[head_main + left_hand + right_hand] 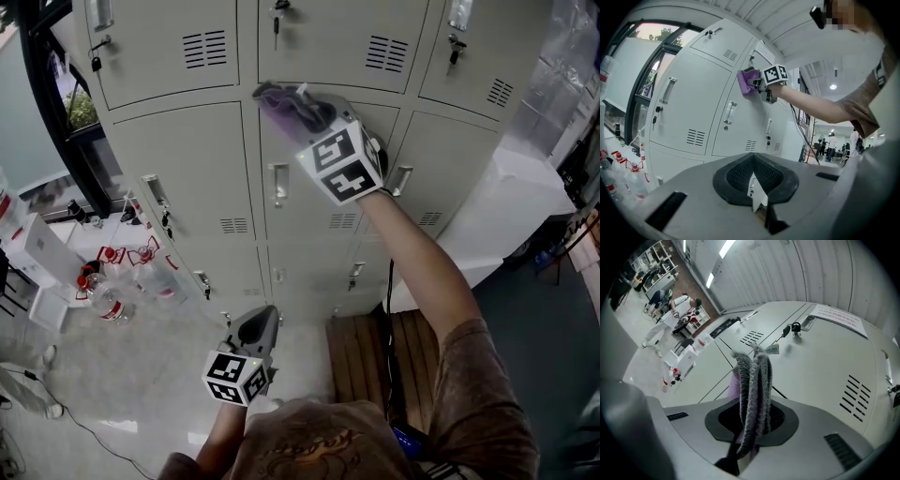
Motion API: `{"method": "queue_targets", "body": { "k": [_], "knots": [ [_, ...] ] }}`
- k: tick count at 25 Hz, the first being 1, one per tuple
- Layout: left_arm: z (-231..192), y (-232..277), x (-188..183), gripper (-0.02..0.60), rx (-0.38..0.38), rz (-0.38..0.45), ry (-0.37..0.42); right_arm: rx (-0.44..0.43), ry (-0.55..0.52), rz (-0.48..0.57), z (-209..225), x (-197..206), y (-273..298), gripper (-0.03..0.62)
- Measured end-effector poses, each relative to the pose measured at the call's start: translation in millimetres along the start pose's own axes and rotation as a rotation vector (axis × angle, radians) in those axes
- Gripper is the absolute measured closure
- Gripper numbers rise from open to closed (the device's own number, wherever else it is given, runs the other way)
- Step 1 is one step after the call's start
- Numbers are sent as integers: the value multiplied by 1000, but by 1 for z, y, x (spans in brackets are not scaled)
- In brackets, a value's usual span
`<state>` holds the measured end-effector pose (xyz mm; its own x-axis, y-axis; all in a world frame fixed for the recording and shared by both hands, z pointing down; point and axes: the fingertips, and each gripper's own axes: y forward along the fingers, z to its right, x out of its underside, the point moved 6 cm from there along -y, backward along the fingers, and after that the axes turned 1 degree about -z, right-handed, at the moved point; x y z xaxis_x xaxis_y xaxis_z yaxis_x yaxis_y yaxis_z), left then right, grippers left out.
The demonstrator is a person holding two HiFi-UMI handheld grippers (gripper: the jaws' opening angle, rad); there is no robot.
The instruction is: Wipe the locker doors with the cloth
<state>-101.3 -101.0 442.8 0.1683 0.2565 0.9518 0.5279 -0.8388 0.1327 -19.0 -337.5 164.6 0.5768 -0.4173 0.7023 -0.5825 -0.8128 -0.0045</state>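
Clamping cloth, right tool at door top edge

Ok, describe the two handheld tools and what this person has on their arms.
The left tool and the right tool look alike: a smooth grey moulded body with dark ribbed pads at the front. Each carries a white cube printed with black square markers. A thin dark cable trails from the right tool. The person wears a brown short-sleeved T-shirt, so both forearms are bare.
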Motion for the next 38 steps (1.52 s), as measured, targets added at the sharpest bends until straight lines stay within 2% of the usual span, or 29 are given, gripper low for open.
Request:
{"method": "queue_targets", "body": {
  "k": [6,16,28,38],
  "knots": [
    [-6,4,-3,577,-1,3,1,20,-55,-10,-2,0,2,540],
    [-10,7,-4,578,-1,2,4,-18,2,1,-10,8,4,540],
    [-13,2,0,577,-16,-11,1,-92,72,-46,-43,46,6,540],
    [-12,2,7,578,-7,-27,-6,-113,109,-73,-63,68,4,540]
  ]
}}
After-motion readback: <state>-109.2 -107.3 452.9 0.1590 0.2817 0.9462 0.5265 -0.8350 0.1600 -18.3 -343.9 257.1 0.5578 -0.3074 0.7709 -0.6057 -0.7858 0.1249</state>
